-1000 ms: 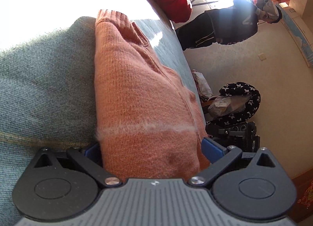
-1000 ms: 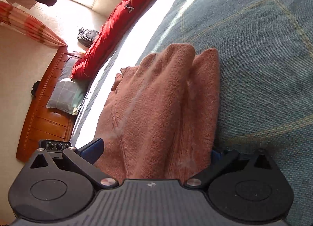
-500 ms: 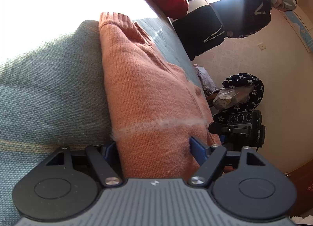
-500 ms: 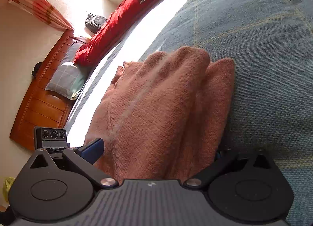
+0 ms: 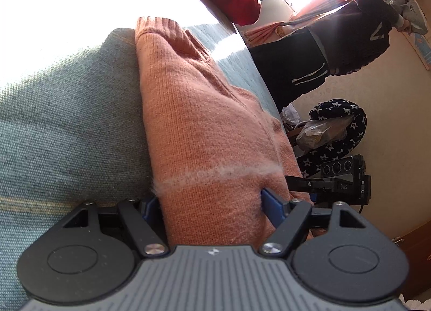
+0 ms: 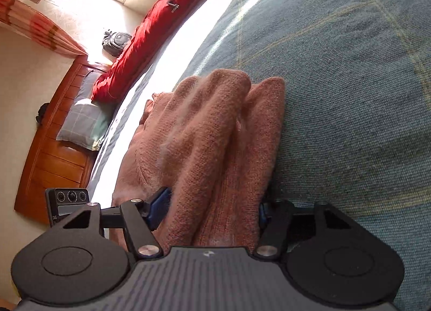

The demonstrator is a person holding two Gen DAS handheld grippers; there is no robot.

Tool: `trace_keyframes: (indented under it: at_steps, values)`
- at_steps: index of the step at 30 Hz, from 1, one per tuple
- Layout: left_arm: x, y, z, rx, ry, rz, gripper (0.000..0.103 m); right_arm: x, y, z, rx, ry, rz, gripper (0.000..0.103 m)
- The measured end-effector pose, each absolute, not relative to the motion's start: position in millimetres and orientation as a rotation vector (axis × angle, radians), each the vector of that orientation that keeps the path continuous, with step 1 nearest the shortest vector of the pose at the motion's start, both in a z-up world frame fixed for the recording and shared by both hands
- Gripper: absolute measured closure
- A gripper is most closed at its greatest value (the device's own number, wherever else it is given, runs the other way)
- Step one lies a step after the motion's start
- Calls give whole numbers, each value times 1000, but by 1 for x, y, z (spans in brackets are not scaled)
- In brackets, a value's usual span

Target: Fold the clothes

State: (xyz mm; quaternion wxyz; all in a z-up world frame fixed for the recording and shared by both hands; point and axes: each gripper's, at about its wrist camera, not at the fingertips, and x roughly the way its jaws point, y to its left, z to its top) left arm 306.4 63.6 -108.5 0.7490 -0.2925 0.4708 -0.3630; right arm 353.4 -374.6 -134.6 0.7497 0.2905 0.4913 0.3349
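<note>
A salmon-orange knitted sweater [image 5: 204, 128] lies folded lengthwise on a blue-grey bedspread [image 5: 67, 128]. A pale fuzzy stripe crosses it near my left gripper [image 5: 208, 203], whose blue pads press into the thick folded end from both sides. In the right wrist view the same sweater [image 6: 215, 144] is bunched in thick folds, and my right gripper [image 6: 212, 206] is shut on that end, one blue pad [image 6: 159, 203] showing at the left and the other mostly buried at the right.
A red quilt [image 6: 150, 36] lies along the far side of the bed [image 6: 350, 95], with a checked pillow [image 6: 83, 125] and a wooden headboard [image 6: 51, 165]. Beside the bed stand a person in dark clothes [image 5: 323, 52], a star-patterned bag [image 5: 336, 128] and a camera [image 5: 342, 173].
Both grippers' jaws have closed inward from a wide stance until they squeeze the sweater ends. The person beside the bed has shifted in the left wrist view.
</note>
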Motion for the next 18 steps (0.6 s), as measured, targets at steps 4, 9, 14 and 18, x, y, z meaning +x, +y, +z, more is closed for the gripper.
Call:
trace_keyframes:
  at_steps: [4, 9, 14, 18]
  values:
    - [307, 65, -109, -636, 1030, -798, 26, 350, -374, -137, 655, 1078, 734, 25]
    - [307, 71, -110, -656, 1036, -797, 27, 362, -390, -150, 818, 1058, 708, 40]
    - [305, 75, -111, -690, 1043, -773, 30, 359, -391, -151, 809, 1049, 688, 48]
    - [305, 69, -105, -656, 1049, -734, 33, 356, -386, -146, 772, 1033, 658, 48]
